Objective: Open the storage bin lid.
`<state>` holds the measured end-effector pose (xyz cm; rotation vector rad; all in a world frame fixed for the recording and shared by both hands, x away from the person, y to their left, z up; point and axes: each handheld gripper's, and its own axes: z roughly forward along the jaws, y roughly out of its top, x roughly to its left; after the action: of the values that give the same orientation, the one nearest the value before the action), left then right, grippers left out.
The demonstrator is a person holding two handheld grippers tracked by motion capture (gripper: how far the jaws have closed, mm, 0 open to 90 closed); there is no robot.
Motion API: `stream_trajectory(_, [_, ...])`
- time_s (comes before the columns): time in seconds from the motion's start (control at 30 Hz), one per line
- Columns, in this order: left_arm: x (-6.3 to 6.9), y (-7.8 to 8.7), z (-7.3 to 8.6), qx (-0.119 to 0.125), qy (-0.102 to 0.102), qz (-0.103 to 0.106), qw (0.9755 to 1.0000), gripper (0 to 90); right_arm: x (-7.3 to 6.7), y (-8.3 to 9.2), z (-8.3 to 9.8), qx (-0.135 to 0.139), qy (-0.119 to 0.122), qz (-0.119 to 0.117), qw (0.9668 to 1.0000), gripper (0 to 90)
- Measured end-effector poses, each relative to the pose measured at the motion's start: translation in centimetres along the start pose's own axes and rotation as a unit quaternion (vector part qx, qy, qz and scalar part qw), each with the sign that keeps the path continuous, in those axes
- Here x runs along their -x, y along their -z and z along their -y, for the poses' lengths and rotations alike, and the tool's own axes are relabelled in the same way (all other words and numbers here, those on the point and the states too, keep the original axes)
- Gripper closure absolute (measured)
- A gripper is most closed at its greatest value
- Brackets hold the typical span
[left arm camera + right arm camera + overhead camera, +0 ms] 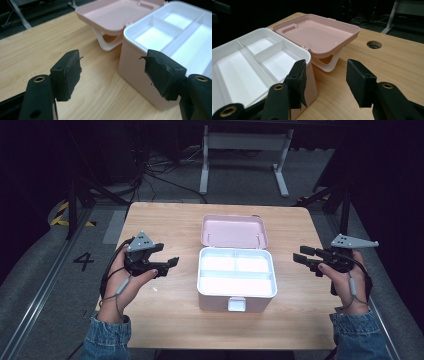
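Observation:
A pink box stands open in the middle of the wooden table, its pink lid folded back flat behind it. Inside lies a white tray split into three empty compartments. My left gripper hovers open to the left of the box, nothing between its jaws. My right gripper is open too, to the right of the box. In the left gripper view the box wall sits just beyond the right pad. In the right gripper view the tray and lid lie ahead on the left.
A round cable hole pierces the tabletop near the lid. A white desk frame stands on the floor beyond the table. Bare wood lies on both sides of the box and in front of it.

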<state>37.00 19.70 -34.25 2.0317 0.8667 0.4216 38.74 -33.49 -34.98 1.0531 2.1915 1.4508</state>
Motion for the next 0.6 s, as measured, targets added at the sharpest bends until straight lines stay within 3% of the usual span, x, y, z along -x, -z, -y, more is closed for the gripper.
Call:
stream_trajectory(0.1, [-0.5, -0.9, 1.3, -0.030, 0.015, -0.011, 0.9994, 29.4, 0.2, 0.0, 0.3, -0.009, 0.003, 0.005, 0.9999, 50.9])
stream_trajectory(0.2, [-0.8, -1.5, 1.9, -0.045, 0.028, -0.009, 0.9985, 29.3, 0.3, 0.0, 0.5, -0.018, 0.002, 0.006, 0.9998, 50.6])
stream_trajectory(0.23, [-0.9, -1.8, 2.3, -0.058, 0.041, -0.014, 0.9974, 29.3, 0.3, -0.1, 0.6, -0.022, 0.001, 0.008, 0.9997, 50.5])
stream_trajectory(0.37, [-1.6, -2.2, 3.2, -0.084, 0.058, -0.029, 0.9944, 29.3, 0.5, -0.3, 0.9, -0.037, 0.001, 0.011, 0.9993, 50.2])
stream_trajectory(0.47, [-1.7, -2.3, 3.4, -0.088, 0.073, -0.027, 0.9930, 29.2, 0.6, -0.6, 1.2, -0.047, -0.001, 0.014, 0.9988, 50.2])
stream_trajectory(0.6, [-1.7, -2.3, 3.4, -0.081, 0.075, -0.021, 0.9937, 28.9, 0.7, -0.8, 1.3, -0.051, -0.003, 0.014, 0.9986, 50.1])
